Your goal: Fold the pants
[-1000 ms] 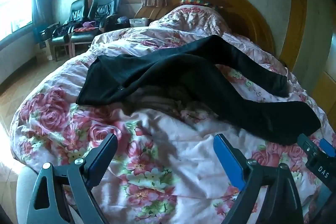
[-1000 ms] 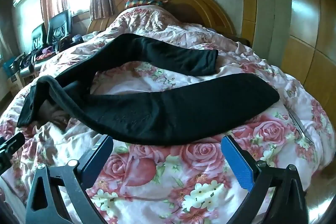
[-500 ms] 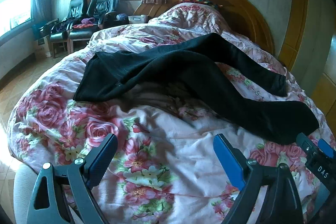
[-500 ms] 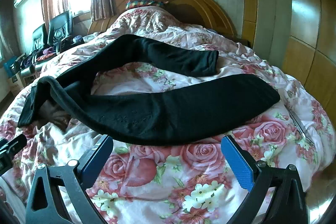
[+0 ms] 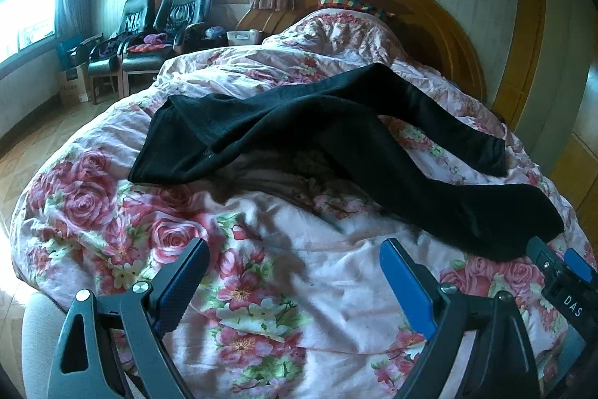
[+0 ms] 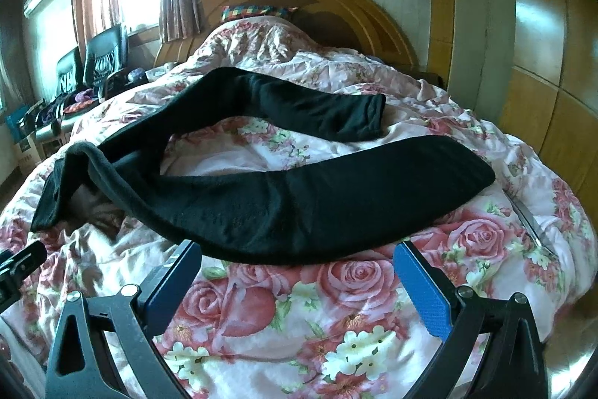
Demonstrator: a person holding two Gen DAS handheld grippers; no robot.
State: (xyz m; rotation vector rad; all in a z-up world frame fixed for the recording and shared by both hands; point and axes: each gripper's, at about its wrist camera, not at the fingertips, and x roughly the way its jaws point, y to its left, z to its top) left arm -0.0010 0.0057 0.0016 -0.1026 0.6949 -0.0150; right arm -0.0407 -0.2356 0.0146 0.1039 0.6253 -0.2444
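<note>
Item: black pants [image 6: 284, 204] lie unfolded across a floral quilt [image 5: 284, 301] on the bed, legs splayed apart. In the right wrist view the near leg runs from 9 o'clock to 3 o'clock; the far leg ends near 1 o'clock. The waist end sits bunched at 9 o'clock.

Left gripper [image 5: 293, 277]: jaws wide, holding nothing, above bare quilt short of the pants. Right gripper [image 6: 297, 273]: jaws wide, holding nothing, just short of the near leg's edge.

Assessment: folding has not begun; the approach is in hand. The next move likely calls for closing on a leg hem and the waist, then laying one leg over the other.

Limits: the waistband is crumpled and its outline unclear. Quilt folds hide part of the cloth beneath the crotch. Fisheye distortion bends all edges.
</note>
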